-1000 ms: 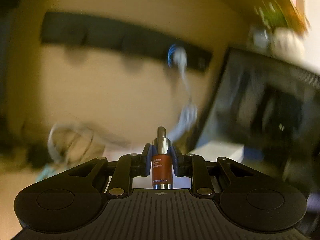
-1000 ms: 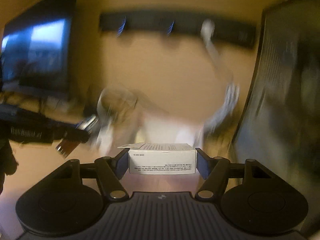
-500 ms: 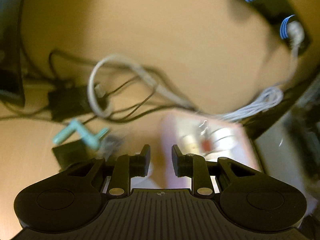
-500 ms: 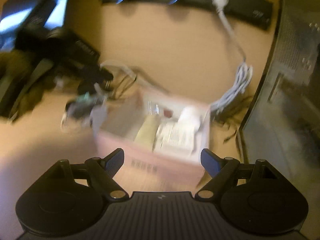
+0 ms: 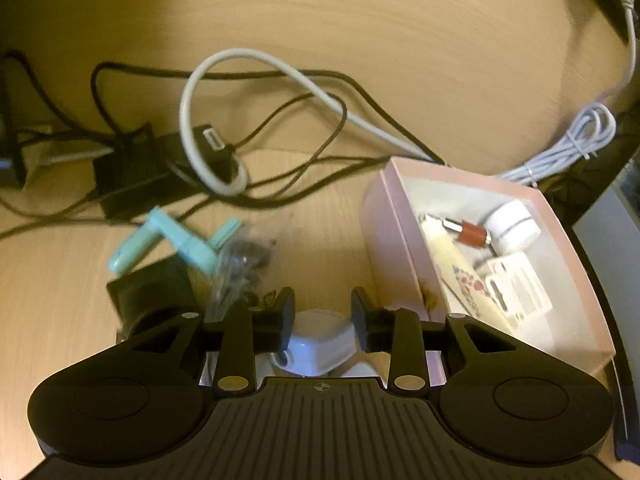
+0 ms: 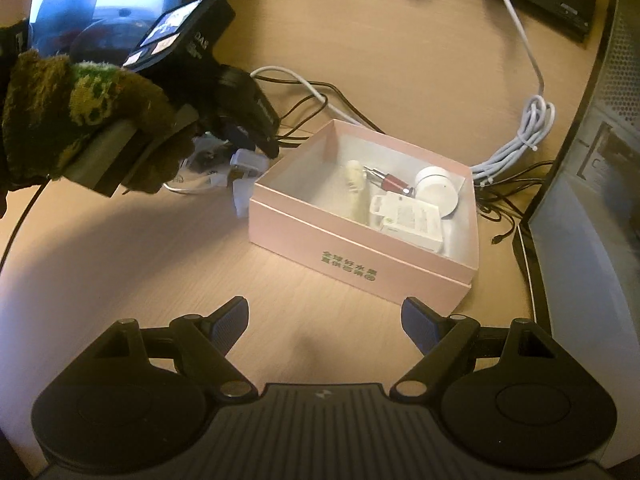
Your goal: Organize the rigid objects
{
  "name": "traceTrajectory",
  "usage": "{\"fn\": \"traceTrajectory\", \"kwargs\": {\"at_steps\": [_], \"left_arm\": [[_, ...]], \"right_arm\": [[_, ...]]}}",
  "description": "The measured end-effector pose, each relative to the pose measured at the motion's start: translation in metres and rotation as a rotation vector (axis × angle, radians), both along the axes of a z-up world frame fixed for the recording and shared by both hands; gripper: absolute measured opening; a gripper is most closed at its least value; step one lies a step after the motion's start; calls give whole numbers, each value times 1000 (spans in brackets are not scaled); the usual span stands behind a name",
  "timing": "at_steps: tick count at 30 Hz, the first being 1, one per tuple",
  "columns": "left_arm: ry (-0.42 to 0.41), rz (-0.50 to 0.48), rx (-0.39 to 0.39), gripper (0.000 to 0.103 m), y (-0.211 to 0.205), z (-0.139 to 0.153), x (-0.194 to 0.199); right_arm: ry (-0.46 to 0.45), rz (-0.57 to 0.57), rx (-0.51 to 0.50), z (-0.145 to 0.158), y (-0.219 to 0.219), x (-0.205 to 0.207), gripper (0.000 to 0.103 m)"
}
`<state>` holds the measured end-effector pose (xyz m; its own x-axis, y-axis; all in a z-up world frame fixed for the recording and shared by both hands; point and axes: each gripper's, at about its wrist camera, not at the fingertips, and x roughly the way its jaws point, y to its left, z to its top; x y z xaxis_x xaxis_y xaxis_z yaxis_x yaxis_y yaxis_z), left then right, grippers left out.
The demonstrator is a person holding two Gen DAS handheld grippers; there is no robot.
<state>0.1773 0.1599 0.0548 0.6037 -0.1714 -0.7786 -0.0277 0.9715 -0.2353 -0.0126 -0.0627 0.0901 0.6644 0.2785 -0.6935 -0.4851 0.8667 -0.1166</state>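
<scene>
I am lowering the left gripper [image 5: 322,318], its just-widened fingers straddling a white plug adapter [image 5: 318,346] on the tabletop [image 6: 120,256] beside the pink box [image 6: 360,258]; the right gripper [image 6: 325,322] is hovering, fingers spread, empty. Risk: neighbouring clutter snagging.

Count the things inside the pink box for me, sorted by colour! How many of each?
In the pink box:
White: 2, a round puck and a flat packet
Cream: 1, a tube
Red with silver ends: 1, a small bottle
Total: 4
</scene>
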Motion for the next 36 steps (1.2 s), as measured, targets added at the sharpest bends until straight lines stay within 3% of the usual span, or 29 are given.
{"fn": "traceTrajectory", "kwargs": {"at_steps": [13,20,23,27,30,34,35,36], "left_arm": [[4,42,-136,31,24,3,-126],[-84,261,-145,31,75,19,-181],[-92,312,-147,31,95,26,-196],[-80,289,-158,31,102,30,-214],[-84,248,-163,31,97,32,-227],[-78,101,-147,31,77,30,-232],[-76,67,-127,31,69,29,-231],[-78,41,-104,31,62,29,-230]], "right_arm": [[7,69,-1,-5,24,-5,84],[-13,128,-6,-4,45,-18,84],[-16,175,5,-3,58,-18,84],[-20,216,30,-8,83,-5,81],[-13,148,63,-17,96,21,72],[44,57,78,-37,105,56,69],[82,40,88,-43,106,64,66],[109,27,96,-48,105,69,51]]}}
